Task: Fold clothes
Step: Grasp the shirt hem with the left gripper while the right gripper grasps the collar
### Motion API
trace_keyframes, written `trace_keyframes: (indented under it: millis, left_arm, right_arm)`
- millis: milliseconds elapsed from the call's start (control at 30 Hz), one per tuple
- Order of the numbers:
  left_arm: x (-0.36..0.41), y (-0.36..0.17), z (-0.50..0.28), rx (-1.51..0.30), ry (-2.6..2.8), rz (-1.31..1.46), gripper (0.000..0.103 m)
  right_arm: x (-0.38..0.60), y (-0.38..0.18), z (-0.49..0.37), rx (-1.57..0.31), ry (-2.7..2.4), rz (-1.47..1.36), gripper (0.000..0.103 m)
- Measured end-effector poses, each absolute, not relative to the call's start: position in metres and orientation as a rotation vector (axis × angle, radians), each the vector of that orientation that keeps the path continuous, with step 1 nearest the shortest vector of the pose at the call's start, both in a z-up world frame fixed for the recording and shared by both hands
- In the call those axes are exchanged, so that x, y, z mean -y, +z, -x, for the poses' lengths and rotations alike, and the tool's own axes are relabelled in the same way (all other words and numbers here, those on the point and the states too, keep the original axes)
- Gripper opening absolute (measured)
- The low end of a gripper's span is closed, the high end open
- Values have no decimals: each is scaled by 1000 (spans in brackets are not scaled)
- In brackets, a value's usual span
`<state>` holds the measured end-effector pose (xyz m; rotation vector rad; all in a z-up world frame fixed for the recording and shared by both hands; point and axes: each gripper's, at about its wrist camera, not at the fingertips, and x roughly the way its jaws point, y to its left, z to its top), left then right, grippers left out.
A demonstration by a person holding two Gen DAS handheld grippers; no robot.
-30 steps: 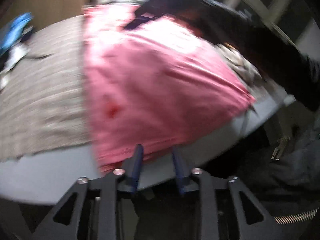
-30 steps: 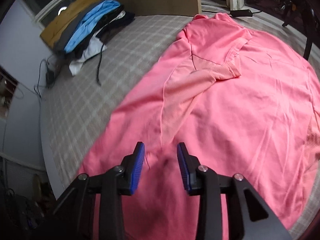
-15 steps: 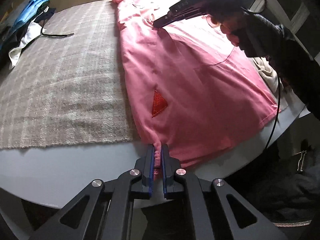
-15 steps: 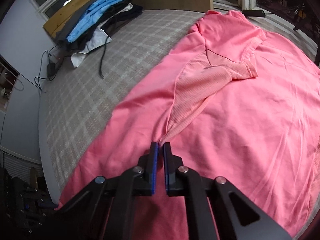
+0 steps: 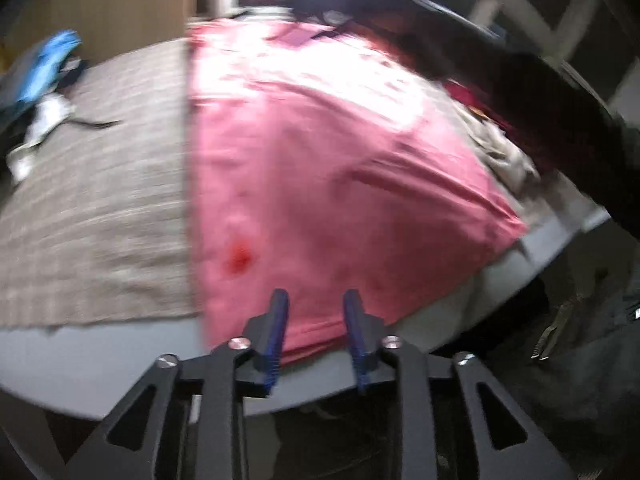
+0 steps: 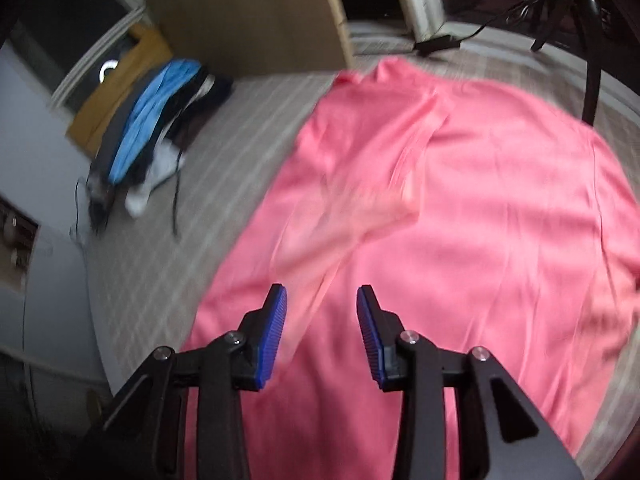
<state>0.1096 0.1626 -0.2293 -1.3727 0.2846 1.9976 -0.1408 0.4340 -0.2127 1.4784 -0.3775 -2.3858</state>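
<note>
A pink shirt (image 5: pixel 320 168) lies spread flat on a grey checked bed cover (image 5: pixel 100 184), with a small red mark (image 5: pixel 240 258) near its lower hem. My left gripper (image 5: pixel 314 308) hovers over that hem at the bed's near edge, its jaws opening with nothing pinched between the blue pads. In the right wrist view the same pink shirt (image 6: pixel 460 220) fills the middle, one sleeve folded inward across its body. My right gripper (image 6: pixel 322 304) hangs above the shirt's left side, jaws opening, no cloth between them. Both views are blurred by motion.
A pile of clothes (image 6: pixel 152 132), blue, dark and white, sits at the far left of the bed by a wooden panel (image 6: pixel 248 12). A person's dark sleeve (image 5: pixel 560 120) reaches in at the right of the left wrist view. Cables (image 6: pixel 440 42) lie beyond the shirt.
Half a second ago both grippers were pinched shut on the shirt, left on the hem, right on the sleeve fold. Both have let go, spread their jaws and pulled back.
</note>
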Motion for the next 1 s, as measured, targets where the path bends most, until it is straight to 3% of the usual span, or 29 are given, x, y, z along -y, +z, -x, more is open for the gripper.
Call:
trace_keyframes:
  millis: [167, 267, 333, 367, 767, 867, 1000]
  left_arm:
    - [-179, -253, -113, -339, 1947, 1414, 28]
    - [-179, -253, -109, -320, 1962, 1403, 2]
    - [-175, -252, -108, -297, 1964, 1402, 1]
    - [-173, -249, -109, -295, 1964, 1387, 1]
    - [-178, -231, -110, -178, 1882, 1315, 1]
    - [-189, -243, -108, -232, 1855, 1353, 2]
    - [-191, -252, -102, -242, 1853, 1449, 2]
  right_arm:
    - [-424, -231, 178, 318, -2384, -1541, 36]
    - [-414, -240, 181, 259, -2370, -1552, 34]
    - [-413, -240, 179, 230, -2383, -1540, 10]
    - [-415, -240, 178, 228, -2385, -1532, 7]
    - [-418, -222, 175, 60, -2452, -1470, 7]
    - [-410, -229, 176, 21, -2429, -1492, 7]
    - [-415, -234, 171, 38, -2378, -1555, 17]
